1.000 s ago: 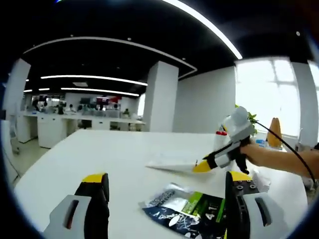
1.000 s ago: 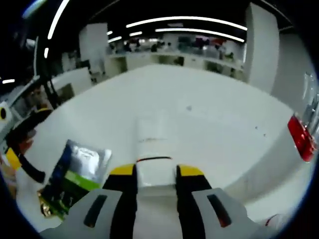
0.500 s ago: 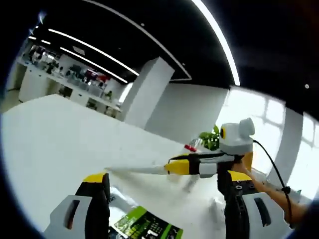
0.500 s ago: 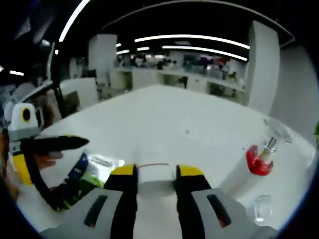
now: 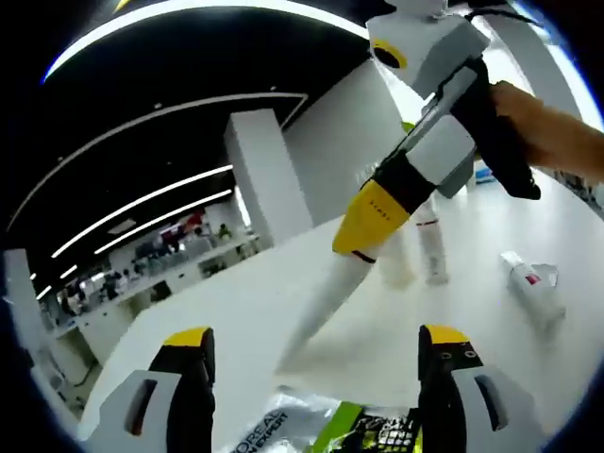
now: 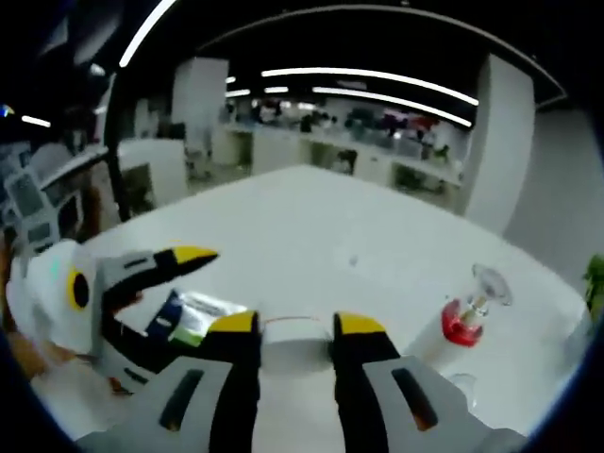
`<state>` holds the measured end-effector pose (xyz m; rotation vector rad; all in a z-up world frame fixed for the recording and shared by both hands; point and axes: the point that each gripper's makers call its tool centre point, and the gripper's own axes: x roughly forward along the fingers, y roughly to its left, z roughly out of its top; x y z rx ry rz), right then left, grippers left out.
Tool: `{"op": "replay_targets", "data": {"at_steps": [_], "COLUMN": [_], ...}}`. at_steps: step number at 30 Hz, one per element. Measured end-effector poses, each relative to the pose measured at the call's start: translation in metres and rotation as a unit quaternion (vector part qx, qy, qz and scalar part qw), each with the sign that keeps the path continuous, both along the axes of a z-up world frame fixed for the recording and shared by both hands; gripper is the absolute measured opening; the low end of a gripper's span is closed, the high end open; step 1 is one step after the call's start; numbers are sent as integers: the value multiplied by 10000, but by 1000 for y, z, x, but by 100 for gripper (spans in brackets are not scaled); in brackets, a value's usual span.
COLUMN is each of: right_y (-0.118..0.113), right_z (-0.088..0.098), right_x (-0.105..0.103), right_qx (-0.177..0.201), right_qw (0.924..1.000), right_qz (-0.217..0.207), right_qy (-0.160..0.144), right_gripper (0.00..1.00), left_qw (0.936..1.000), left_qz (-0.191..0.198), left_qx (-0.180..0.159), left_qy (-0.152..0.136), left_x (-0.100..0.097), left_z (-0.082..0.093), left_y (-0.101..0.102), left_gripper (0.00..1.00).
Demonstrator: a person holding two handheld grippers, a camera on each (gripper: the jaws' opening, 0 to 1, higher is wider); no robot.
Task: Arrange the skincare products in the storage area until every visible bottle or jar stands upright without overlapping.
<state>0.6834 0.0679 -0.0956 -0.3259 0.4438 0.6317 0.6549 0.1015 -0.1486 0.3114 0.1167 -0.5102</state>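
My right gripper (image 6: 296,328) is shut on a flat white tube (image 6: 294,347). In the left gripper view, that right gripper (image 5: 366,223) reaches in from the upper right, held by a hand (image 5: 557,142). It holds the white tube (image 5: 319,313) slanting down over the table. My left gripper (image 5: 316,351) stands wide open with nothing between its jaws. A dark and green sachet (image 5: 340,429) lies flat just below it. The left gripper (image 6: 177,285) also hovers over the sachet (image 6: 196,316) at the left of the right gripper view.
Two white bottles (image 5: 432,247) stand upright on the white table (image 5: 274,278), and another white bottle (image 5: 534,289) lies on its side at the right. A bottle with red liquid and a clear cap (image 6: 466,317) stands at the right. Office desks lie beyond.
Both views have swung. The right gripper with the tube now looms closer and steeper in the left gripper view. The left gripper sits nearer in the right gripper view. Grips are unchanged.
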Motion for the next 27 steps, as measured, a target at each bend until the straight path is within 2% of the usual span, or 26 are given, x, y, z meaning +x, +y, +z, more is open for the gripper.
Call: {"op": "replay_targets", "data": {"at_steps": [2,6,9,12,13,14,15,16,17,18,19,22,24,25,26,27], "right_y": [2,3,2,2,2,1,1,1,0,0,-1,-2,-3,-4,-4,-5], "right_z": [3,5,3,1,2,2,2,1,1,0,0,-1,-2,-1,-1,-4], "right_x": [-1,-15,-22,-31,-34,-36,-38,-39,-40,-40,-40,-40,-42,-43,-44,-46], "right_qx": [-50,-148,-183,-139,-134,-120,-134,-131,-130,-101,-93,-22,31,66,77,70], "right_qw": [10000,9999,9997,9996,9996,9996,9995,9995,9995,9995,9995,9995,9995,9994,9994,9992], "right_qz": [24,43,30,74,93,110,123,139,142,149,144,146,164,181,195,257], "right_qy": [8,52,152,239,243,240,254,248,257,258,268,272,283,276,271,293], "right_gripper": [27,27,27,27,27,27,27,27,27,27,27,27,28,28,28,28], "left_qw": [10000,9998,9998,9996,9995,9984,9968,9954,9931,9934,9931,9855,9814,9773,9730,9592], "left_qz": [-58,16,-13,-6,-47,-3,173,206,248,147,152,133,43,-50,-61,102], "left_qx": [-32,195,123,118,206,485,779,930,1124,1125,1147,1671,1900,2096,2274,2736], "left_qy": [-35,85,158,244,250,292,-19,-55,-232,-143,-173,-281,-266,-299,-388,-705], "left_x": [3,14,22,26,26,25,30,29,32,31,31,32,31,29,30,32], "left_z": [3,-8,-17,-25,-28,-34,-29,-31,-28,-31,-30,-30,-31,-30,-28,-21], "left_y": [-11,-19,-20,-22,-22,-18,-11,-10,-7,-10,-10,-8,-8,-8,-6,0], "left_gripper": [89,79,70,55,46,39,33,24,22,21,20,17,15,14,13,13]}}
